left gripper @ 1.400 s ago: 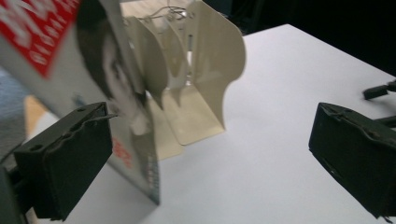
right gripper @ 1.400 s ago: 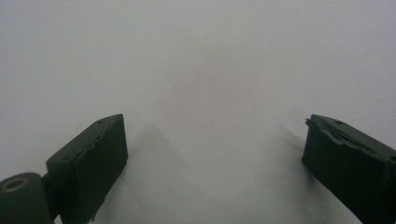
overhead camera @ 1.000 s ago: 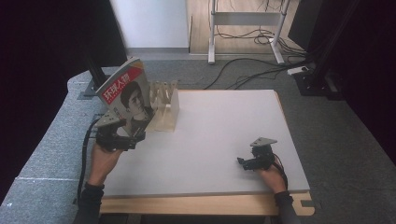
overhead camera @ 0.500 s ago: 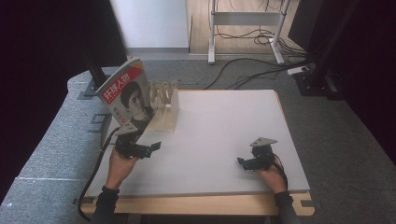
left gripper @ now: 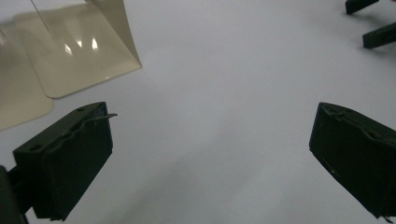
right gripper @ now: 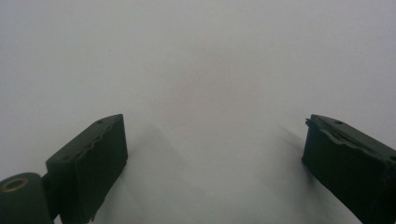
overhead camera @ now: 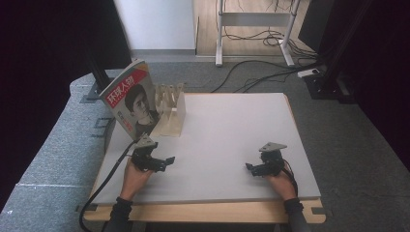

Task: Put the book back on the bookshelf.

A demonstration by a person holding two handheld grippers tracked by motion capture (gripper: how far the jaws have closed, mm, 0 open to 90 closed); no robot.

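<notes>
A magazine point(overhead camera: 130, 101) with a red title band and a portrait cover stands tilted in a beige slotted rack point(overhead camera: 174, 113) at the table's back left. My left gripper point(overhead camera: 167, 162) rests low over the white table point(overhead camera: 227, 125), in front of the rack, open and holding nothing. The left gripper view has the left gripper point(left gripper: 210, 154) with its jaws wide apart, the rack's beige base point(left gripper: 79, 56) at the upper left, and the right gripper point(left gripper: 358, 23) far off. My right gripper point(overhead camera: 251, 169) sits near the front right, open over bare tabletop point(right gripper: 201, 70).
The table's wooden front edge point(overhead camera: 208, 210) lies just behind both hands. Grey carpet point(overhead camera: 58, 159) surrounds the table. Cables point(overhead camera: 251, 67) and a desk frame point(overhead camera: 256, 19) stand beyond the far edge. A black cable point(overhead camera: 104, 186) trails from the left gripper off the table's left side.
My left gripper has let go of the magazine and drawn back toward the front and right. The magazine stays leaning in the rack. The right gripper has not moved.
</notes>
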